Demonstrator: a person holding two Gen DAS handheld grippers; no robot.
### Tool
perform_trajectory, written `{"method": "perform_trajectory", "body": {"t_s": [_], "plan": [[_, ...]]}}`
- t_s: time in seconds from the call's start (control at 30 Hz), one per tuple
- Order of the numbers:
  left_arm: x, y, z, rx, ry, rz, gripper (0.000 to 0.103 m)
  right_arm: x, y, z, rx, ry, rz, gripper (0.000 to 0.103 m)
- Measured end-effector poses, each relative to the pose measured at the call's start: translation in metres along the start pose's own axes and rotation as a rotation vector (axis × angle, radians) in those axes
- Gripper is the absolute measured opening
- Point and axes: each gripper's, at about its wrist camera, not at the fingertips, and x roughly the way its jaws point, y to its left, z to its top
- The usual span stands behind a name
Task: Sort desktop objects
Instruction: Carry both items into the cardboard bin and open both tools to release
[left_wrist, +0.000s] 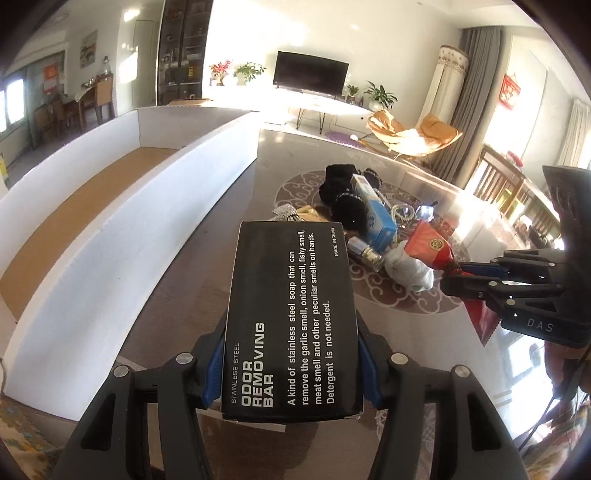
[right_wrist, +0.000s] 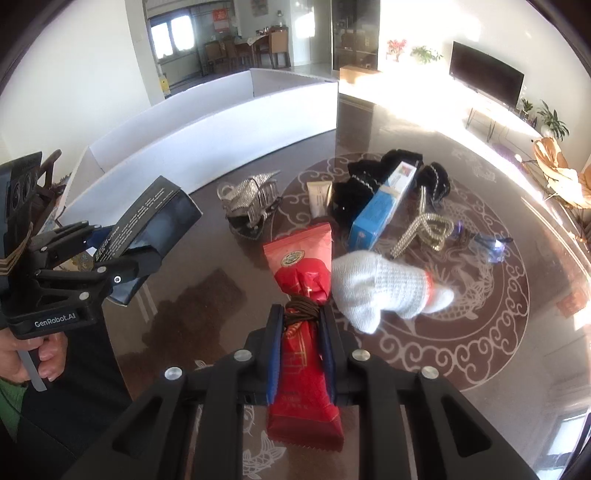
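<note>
Tongs (left_wrist: 291, 369) over glossy patterned table (left_wrist: 177, 280); sunlit living room, TV (left_wrist: 312, 73).

My left tongs (left_wrist: 291, 363) angled downward, pads clamped partway apart on a load, my right tongs (right_wrist: 301, 325) pitched steeply down, pads pinched nearly together, bare hand (right_wrist: 22, 354) gripping left handle
</note>
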Motion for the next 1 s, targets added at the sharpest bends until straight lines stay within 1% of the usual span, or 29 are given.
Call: {"method": "perform_trajectory", "body": {"t_s": [0.1, 0.13, 0.2, 0.27, 0.3, 0.37, 0.47, 0.53, 0.57, 0.63, 0.67, 0.7, 0.73, 0.77, 0.8, 0.83, 0.87, 0.9, 0.97, 1.0], "plan": [[-0.038, 0.023, 0.017, -0.091, -0.060, -0.034, 0.057, -0.010, 0.018, 0.036, -0.021, -0.041, 0.034, 0.020], [-0.049, 0.034, 0.025, -0.109, -0.074, -0.030, 0.057, -0.010, 0.027, 0.052, -0.030, -0.056, 0.048, 0.020], [-0.068, 0.061, 0.042, -0.132, -0.100, 0.001, 0.057, -0.009, 0.051, 0.084, -0.052, -0.094, 0.083, 0.020], [-0.080, 0.094, 0.059, -0.143, -0.118, 0.071, 0.058, -0.006, 0.081, 0.115, -0.067, -0.135, 0.132, 0.020], [-0.083, 0.113, 0.065, -0.152, -0.115, 0.118, 0.058, -0.002, 0.096, 0.131, -0.071, -0.148, 0.162, 0.020], [-0.084, 0.153, 0.075, -0.186, -0.095, 0.188, 0.058, 0.010, 0.127, 0.160, -0.080, -0.161, 0.206, 0.020], [-0.075, 0.202, 0.086, -0.225, -0.055, 0.264, 0.057, 0.039, 0.173, 0.195, -0.094, -0.160, 0.249, 0.020], [-0.064, 0.223, 0.091, -0.234, -0.028, 0.292, 0.058, 0.061, 0.198, 0.211, -0.099, -0.146, 0.260, 0.020], [-0.059, 0.232, 0.092, -0.236, -0.010, 0.304, 0.058, 0.071, 0.212, 0.214, -0.103, -0.134, 0.263, 0.020], [-0.043, 0.245, 0.092, -0.231, 0.041, 0.335, 0.059, 0.096, 0.228, 0.220, -0.103, -0.088, 0.271, 0.022], [-0.036, 0.250, 0.092, -0.225, 0.068, 0.347, 0.059, 0.111, 0.232, 0.221, -0.104, -0.054, 0.266, 0.027], [-0.028, 0.253, 0.092, -0.217, 0.086, 0.353, 0.059, 0.122, 0.234, 0.221, -0.101, -0.023, 0.250, 0.041], [-0.025, 0.257, 0.091, -0.211, 0.096, 0.368, 0.060, 0.129, 0.234, 0.222, -0.092, -0.009, 0.235, 0.045], [-0.021, 0.259, 0.091, -0.204, 0.102, 0.367, 0.061, 0.134, 0.229, 0.220, -0.079, -0.009, 0.222, 0.057], [-0.019, 0.261, 0.090, -0.195, 0.106, 0.362, 0.067, 0.137, 0.224, 0.219, -0.067, -0.016, 0.211, 0.067], [-0.014, 0.257, 0.090, -0.181, 0.112, 0.363, 0.076, 0.138, 0.219, 0.218, -0.060, -0.025, 0.199, 0.070], [-0.010, 0.256, 0.089, -0.161, 0.128, 0.376, 0.081, 0.139, 0.214, 0.217, -0.060, -0.030, 0.190, 0.071], [-0.002, 0.254, 0.089, -0.134, 0.154, 0.394, 0.090, 0.142, 0.210, 0.216, -0.067, -0.025, 0.180, 0.071], [0.015, 0.251, 0.086, -0.063, 0.212, 0.427, 0.091, 0.151, 0.202, 0.211, -0.098, 0.008, 0.143, 0.071], [0.023, 0.248, 0.082, -0.029, 0.238, 0.453, 0.091, 0.156, 0.198, 0.209, -0.117, 0.032, 0.116, 0.069]]}}
